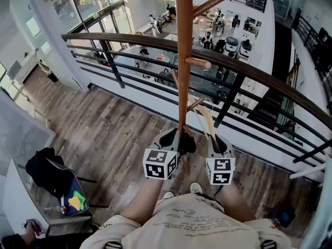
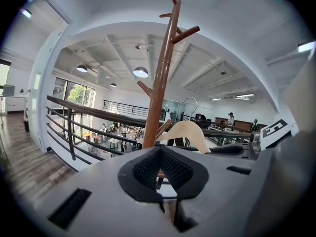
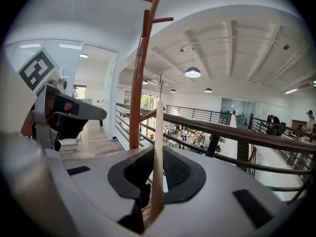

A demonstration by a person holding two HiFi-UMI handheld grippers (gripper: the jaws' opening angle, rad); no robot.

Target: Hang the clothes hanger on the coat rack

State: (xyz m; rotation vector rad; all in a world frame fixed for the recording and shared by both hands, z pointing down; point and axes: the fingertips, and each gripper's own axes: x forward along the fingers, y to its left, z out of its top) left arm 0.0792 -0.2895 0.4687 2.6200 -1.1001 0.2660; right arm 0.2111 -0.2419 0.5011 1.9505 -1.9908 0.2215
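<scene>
The brown wooden coat rack [image 1: 183, 61] rises straight in front of me, with a short peg [image 1: 198, 63] pointing right and a slanted one higher up. My right gripper [image 1: 218, 141] is shut on a pale wooden clothes hanger [image 1: 207, 123], which leans up toward the pole's lower pegs. In the right gripper view the hanger [image 3: 158, 152] stands edge-on between the pads, with the coat rack [image 3: 138, 83] to its left. My left gripper [image 1: 176, 139] sits beside the pole's foot, shut and holding nothing. From the left gripper view the hanger [image 2: 187, 132] and its metal hook show right of the coat rack [image 2: 158, 83].
A dark curved railing [image 1: 249, 74] runs just behind the rack, with an open office floor far below it. A chair with a black bag [image 1: 52, 175] stands at the lower left on the wood floor [image 1: 114, 123]. The person's feet are under the grippers.
</scene>
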